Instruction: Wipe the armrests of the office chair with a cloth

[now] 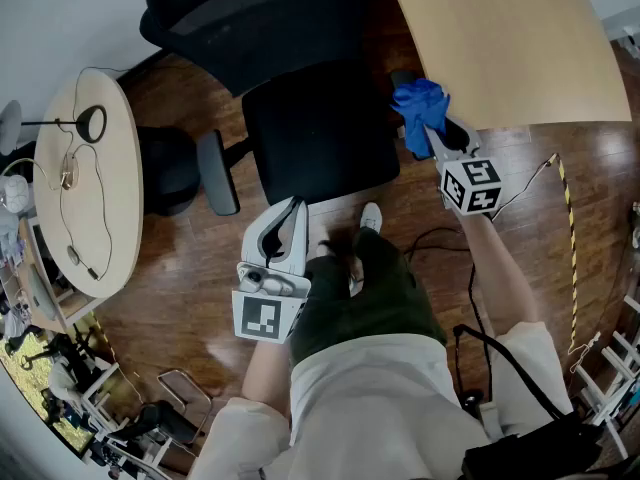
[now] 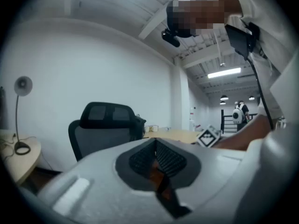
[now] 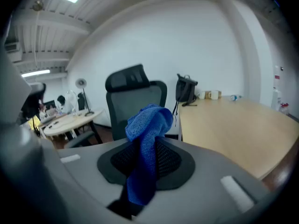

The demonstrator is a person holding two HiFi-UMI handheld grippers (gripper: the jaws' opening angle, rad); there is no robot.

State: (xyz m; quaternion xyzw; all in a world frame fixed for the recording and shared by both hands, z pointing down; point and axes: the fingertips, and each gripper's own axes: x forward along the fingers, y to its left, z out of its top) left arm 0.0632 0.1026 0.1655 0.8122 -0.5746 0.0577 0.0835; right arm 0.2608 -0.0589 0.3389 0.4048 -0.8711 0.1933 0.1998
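A black office chair [image 1: 320, 133] stands in front of me, its grey left armrest [image 1: 217, 173] sticking out beside the seat. The right armrest is mostly hidden under a blue cloth [image 1: 418, 113]. My right gripper [image 1: 428, 133] is shut on that cloth at the chair's right side, by the desk edge. In the right gripper view the cloth [image 3: 147, 143] hangs bunched between the jaws of the right gripper [image 3: 145, 160], with the chair back [image 3: 135, 101] behind. My left gripper [image 1: 296, 208] is shut and empty near the seat's front left corner. The left gripper [image 2: 155, 148] faces the chair [image 2: 107, 125].
A wooden desk [image 1: 500, 38] borders the chair on the right, with a black bag [image 3: 187, 90] on it. A round table [image 1: 90, 178] with a lamp [image 1: 90, 123] stands left. Cables [image 1: 440, 238] and striped tape [image 1: 570, 228] lie on the wood floor.
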